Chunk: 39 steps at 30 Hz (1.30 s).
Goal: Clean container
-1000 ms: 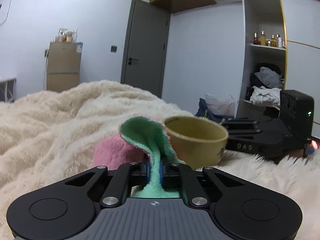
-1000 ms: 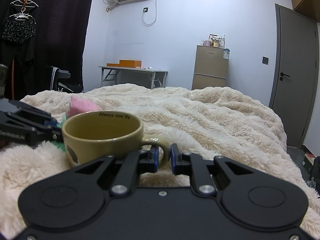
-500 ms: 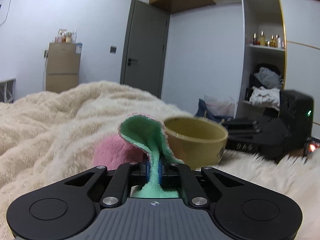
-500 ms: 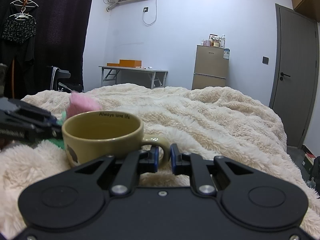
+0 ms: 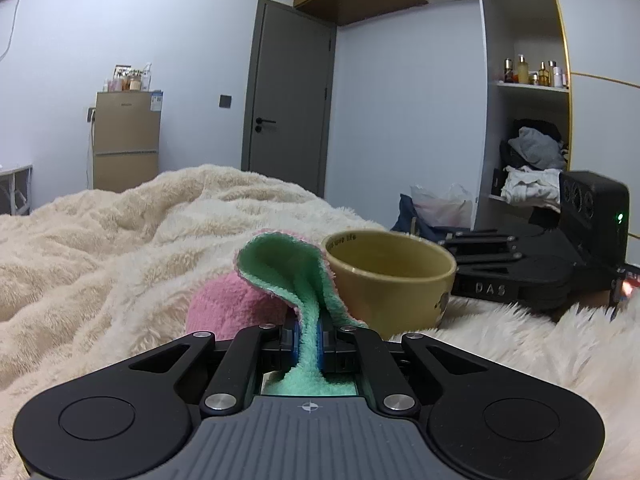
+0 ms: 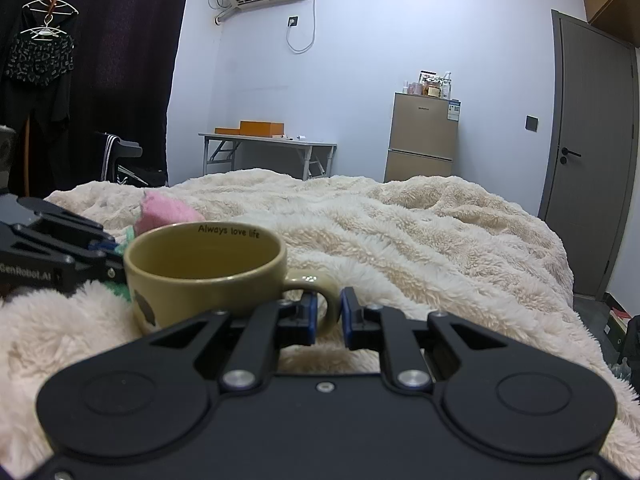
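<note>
Left wrist view, what's there?

— A pink and green cloth (image 5: 298,280) pinched tight between the pads of the left gripper (image 5: 308,338), its free fold standing up just left of the mug (image 5: 390,276). The mug sits upright on the fluffy blanket (image 5: 120,240).

And from the right wrist view?

— The right gripper (image 6: 328,312) has its blue fingers (image 6: 310,314) on either side of the mug's handle (image 6: 320,280), narrow. Whether they are really clamped on it I can't tell; a little gap shows on the right side.

How will the mug handle?

— Glazed ceramic by the look: stiff, fairly heavy, slippery, breakable. The blanket is soft, so it may tip if pushed. I'd judge the handle the best hold, steadying it against the wiping. The cloth is limp and light and should fold into the bowl easily.

Is it clean?

— The inside looks plain; no telling.
</note>
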Available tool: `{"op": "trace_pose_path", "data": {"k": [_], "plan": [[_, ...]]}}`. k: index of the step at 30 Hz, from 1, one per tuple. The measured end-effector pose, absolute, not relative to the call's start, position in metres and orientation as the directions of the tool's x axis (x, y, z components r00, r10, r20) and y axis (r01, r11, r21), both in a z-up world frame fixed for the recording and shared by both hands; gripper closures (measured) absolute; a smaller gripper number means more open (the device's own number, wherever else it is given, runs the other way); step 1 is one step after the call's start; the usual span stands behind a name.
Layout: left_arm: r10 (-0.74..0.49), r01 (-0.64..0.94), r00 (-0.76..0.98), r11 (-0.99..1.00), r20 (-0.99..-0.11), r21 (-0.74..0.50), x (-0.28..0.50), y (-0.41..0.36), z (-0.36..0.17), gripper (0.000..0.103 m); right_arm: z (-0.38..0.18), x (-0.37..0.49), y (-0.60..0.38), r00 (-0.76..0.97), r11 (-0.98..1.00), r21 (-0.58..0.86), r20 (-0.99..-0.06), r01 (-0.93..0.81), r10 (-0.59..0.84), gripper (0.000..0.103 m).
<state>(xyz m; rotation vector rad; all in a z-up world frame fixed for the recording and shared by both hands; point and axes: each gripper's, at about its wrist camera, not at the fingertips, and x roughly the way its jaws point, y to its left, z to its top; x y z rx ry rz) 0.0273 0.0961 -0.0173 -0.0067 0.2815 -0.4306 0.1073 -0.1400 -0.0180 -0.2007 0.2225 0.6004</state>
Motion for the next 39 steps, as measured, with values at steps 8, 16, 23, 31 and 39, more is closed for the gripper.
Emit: {"op": "trace_pose_path", "data": {"k": [8,16,23,31,39], "plan": [[-0.423,0.420,0.883,0.906,-0.203,-0.062,0.015,0.098,0.000,0.099,-0.017,0.107,-0.140,0.802,0.808,-0.120,-0.266,-0.577,0.534,0.090],[-0.429,0.421,0.869,0.903,-0.246,-0.085,0.024,0.100,-0.012,0.099,-0.017,0.107,-0.138,0.803,0.808,-0.122,-0.268,-0.577,0.533,0.090],[-0.426,0.417,0.854,0.904,-0.297,-0.097,0.034,0.101,-0.025,0.099,-0.018,0.107,-0.138,0.803,0.807,-0.128,-0.266,-0.577,0.532,0.090],[-0.415,0.414,0.867,0.908,-0.275,-0.064,0.027,0.098,-0.017,0.099,-0.018,0.107,-0.138,0.803,0.807,-0.126,-0.264,-0.578,0.534,0.090],[-0.418,0.418,0.879,0.907,-0.229,-0.050,0.016,0.097,-0.002,0.099,-0.019,0.105,-0.139,0.803,0.807,-0.124,-0.264,-0.577,0.534,0.090]]}}
